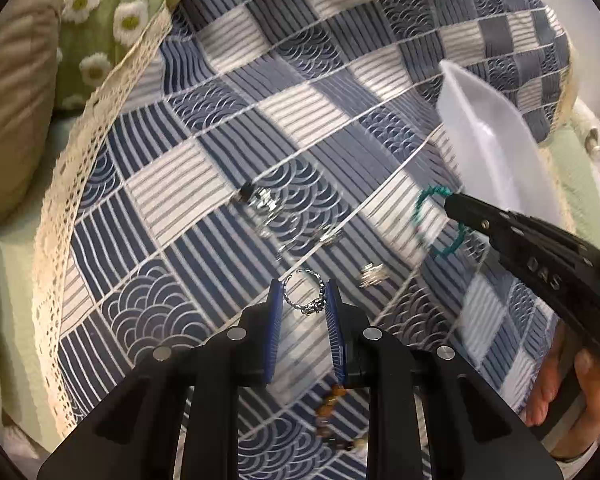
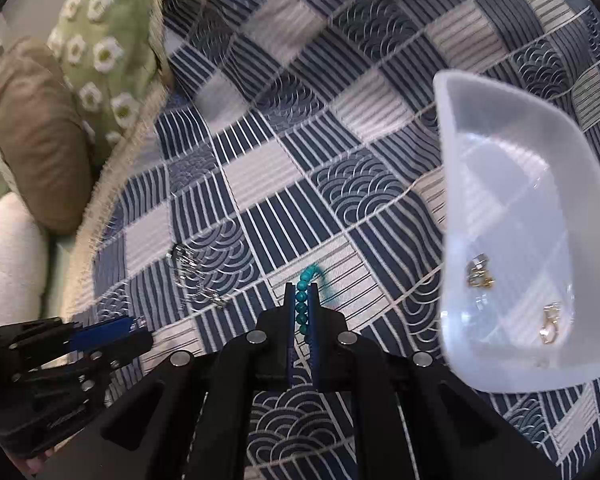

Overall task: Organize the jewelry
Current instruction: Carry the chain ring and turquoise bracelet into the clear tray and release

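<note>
Here, the right hand-held gripper (image 2: pixel 302 300) was closed narrowly on a teal bead bracelet (image 2: pixel 302 308), whose loose end trailed onto the blue patchwork quilt (image 2: pixel 260 184). The left hand-held gripper (image 1: pixel 302 294) was held part-open around a silver ring (image 1: pixel 305 291); whether the ring was gripped cannot be told. Blurred silver pieces (image 1: pixel 260 200) lay beyond. A translucent white tray (image 2: pixel 512 208), just right of the bracelet, contained small gold pieces (image 2: pixel 478 274).
</note>
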The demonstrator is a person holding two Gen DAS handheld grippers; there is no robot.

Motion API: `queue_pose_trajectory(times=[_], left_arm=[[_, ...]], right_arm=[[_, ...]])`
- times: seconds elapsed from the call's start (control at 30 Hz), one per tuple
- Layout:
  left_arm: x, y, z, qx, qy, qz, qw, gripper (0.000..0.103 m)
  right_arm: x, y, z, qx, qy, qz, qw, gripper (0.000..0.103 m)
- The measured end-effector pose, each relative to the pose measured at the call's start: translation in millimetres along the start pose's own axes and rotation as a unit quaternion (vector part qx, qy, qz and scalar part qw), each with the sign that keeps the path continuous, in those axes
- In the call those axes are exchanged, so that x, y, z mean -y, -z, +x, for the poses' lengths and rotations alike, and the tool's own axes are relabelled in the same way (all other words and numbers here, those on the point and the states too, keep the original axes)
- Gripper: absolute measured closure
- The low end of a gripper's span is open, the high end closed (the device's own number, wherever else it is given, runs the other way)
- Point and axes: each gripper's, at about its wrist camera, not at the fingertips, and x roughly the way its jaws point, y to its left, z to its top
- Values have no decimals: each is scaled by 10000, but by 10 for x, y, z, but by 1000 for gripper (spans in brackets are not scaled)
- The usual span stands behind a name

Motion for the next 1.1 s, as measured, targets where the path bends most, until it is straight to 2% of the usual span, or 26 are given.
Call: queue_pose_trajectory(times=[0.2, 0.43, 0.6, 0.7, 0.83, 1.1], left_arm=[[330, -123, -193, 198, 247, 47, 9995, 83], [994, -332, -257, 333, 357, 339, 9982, 83], [1606, -504, -212, 364, 411, 683, 9962, 83], [1883, -539, -111, 374, 349, 789, 9956, 83], [2173, -575, 149, 201, 371, 900, 9951, 83], [2480, -639, 684, -94, 98, 1179, 9929, 83]], right_arm=[[201, -47, -463, 286, -136, 156, 9994, 96], [869, -92, -1011, 718, -222, 746, 9944, 96], [1367, -46, -1237, 1057, 118, 1011, 9892, 96], [1639, 0, -1176, 1008, 245, 1150, 9879, 96], [1920, 52, -1010, 812, 313, 1343, 9871, 96], [2124, 137, -632, 440, 217, 1424, 9886, 96]])
